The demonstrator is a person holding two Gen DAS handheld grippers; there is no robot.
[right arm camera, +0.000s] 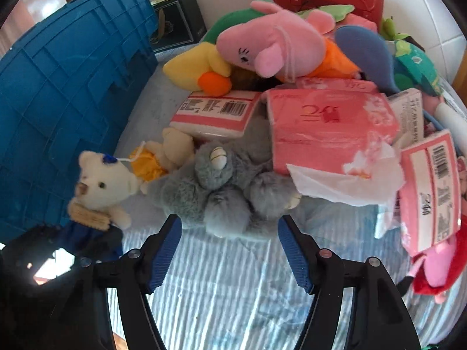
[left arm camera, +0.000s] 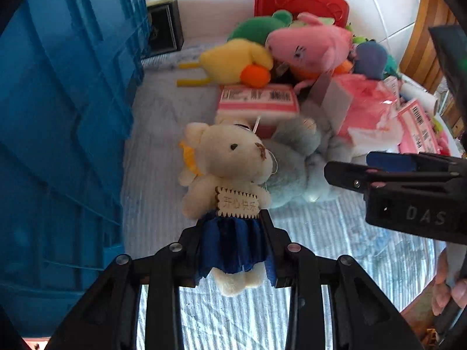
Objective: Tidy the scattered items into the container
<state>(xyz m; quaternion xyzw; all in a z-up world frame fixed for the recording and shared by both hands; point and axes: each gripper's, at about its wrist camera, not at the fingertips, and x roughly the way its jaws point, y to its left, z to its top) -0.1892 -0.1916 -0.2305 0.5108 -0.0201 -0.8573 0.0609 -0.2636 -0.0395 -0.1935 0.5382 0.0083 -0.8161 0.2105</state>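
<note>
Striped blue-and-white cloth (right arm camera: 233,291) covers the surface, with a big blue crate (left arm camera: 58,116) at nine o'clock. The left gripper (left arm camera: 233,245) is squeezed tight on the little bear (left arm camera: 227,175) by its blue skirt. The right gripper (right arm camera: 230,250) is part open and holds nothing; the grey fluffy toy (right arm camera: 227,192) sits just past its tips at twelve o'clock. I think it should go down around the grey toy's fat middle, then close gently.
</note>
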